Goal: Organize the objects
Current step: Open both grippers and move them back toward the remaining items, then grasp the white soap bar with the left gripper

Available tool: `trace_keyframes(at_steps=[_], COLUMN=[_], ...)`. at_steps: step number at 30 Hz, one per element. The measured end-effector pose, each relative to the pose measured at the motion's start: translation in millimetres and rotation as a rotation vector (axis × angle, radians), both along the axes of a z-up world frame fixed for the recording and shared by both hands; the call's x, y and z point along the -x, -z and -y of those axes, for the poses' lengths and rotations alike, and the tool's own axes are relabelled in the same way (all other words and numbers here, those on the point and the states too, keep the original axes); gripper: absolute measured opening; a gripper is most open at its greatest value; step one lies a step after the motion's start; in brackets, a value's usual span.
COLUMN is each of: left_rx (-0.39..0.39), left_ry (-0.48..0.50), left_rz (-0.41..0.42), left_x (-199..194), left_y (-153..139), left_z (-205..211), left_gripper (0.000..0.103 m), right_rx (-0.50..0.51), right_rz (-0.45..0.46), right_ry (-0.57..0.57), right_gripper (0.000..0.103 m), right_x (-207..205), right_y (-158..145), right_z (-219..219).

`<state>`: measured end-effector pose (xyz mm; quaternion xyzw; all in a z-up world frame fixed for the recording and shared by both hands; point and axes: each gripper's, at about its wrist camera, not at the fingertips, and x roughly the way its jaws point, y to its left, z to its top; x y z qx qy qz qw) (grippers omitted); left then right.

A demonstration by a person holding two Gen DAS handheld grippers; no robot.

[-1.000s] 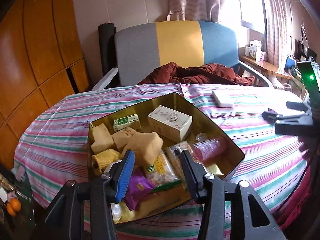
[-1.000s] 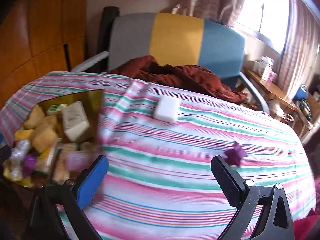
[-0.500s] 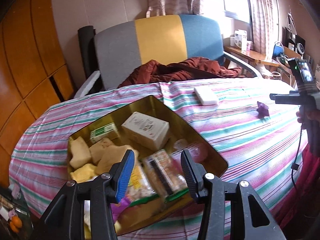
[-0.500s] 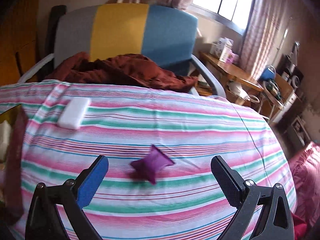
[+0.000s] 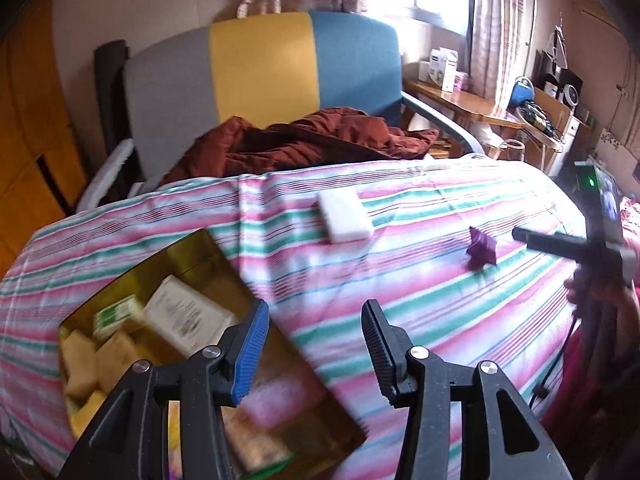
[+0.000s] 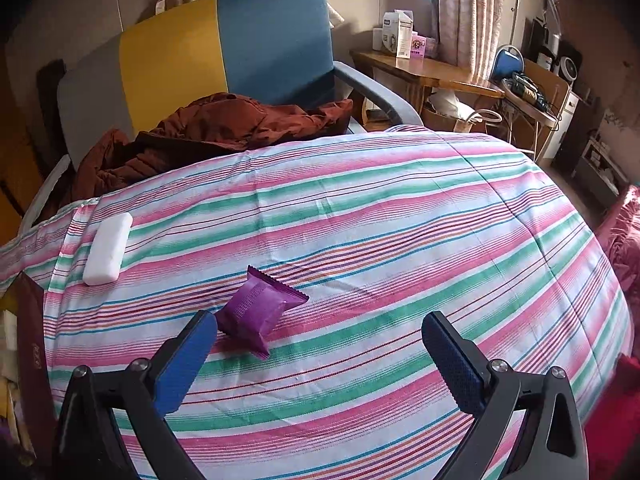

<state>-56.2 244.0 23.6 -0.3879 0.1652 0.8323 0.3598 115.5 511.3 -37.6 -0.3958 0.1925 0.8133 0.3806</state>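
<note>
A purple snack packet (image 6: 260, 310) lies on the striped tablecloth (image 6: 400, 240); it also shows in the left wrist view (image 5: 482, 249). A white oblong block (image 6: 108, 248) lies to its left, and it also shows in the left wrist view (image 5: 346, 216). My right gripper (image 6: 320, 344) is open wide and empty, low over the cloth, its left finger just beside the packet. A gold tin (image 5: 192, 248) holds a white box (image 5: 188, 316), yellow cakes and wrapped snacks. My left gripper (image 5: 314, 332) is open and empty above the tin's right rim.
A grey, yellow and blue armchair (image 6: 224, 52) with a brown jacket (image 6: 224, 128) stands behind the table. A wooden side table (image 6: 432, 72) with boxes is at the back right. The table's rounded edge drops away at right.
Both grippers have swung to the right. The right gripper has come close to the purple packet. The tin has slid to the lower left of the left wrist view.
</note>
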Motion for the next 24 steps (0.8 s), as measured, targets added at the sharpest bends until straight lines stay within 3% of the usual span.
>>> trace_keyframes(at_steps=[7, 9, 18, 20, 24], left_rx=[0.06, 0.079, 0.133, 0.119, 0.133], left_ry=[0.031, 0.021, -0.056, -0.076, -0.096], left_rz=[0.106, 0.133, 0.228, 0.239, 0.253], left_x=[43.3, 57.2, 108.2, 115.8, 129.1], left_y=[26.1, 39.5, 89.4, 95.7, 106.3], left_z=[-76.2, -94.3, -154.5, -161.6, -175.5], left_gripper=[0.05, 0.058, 0.073, 0.082, 0.084], right_rx=[0.015, 0.035, 0.087, 0.087, 0.104], right_rz=[-0.014, -0.026, 0.0, 0.005, 0.002], right_ry=[0.025, 0.035, 0.023, 0.025, 0.022], right_gripper=[0.103, 0.103, 0.103, 0.103, 0.103], right_x=[-6.1, -9.4, -6.0, -6.3, -6.1], right_y=[-2.2, -2.3, 7.0, 8.0, 9.9], right_z=[-2.9, -5.9, -12.3, -13.5, -14.5])
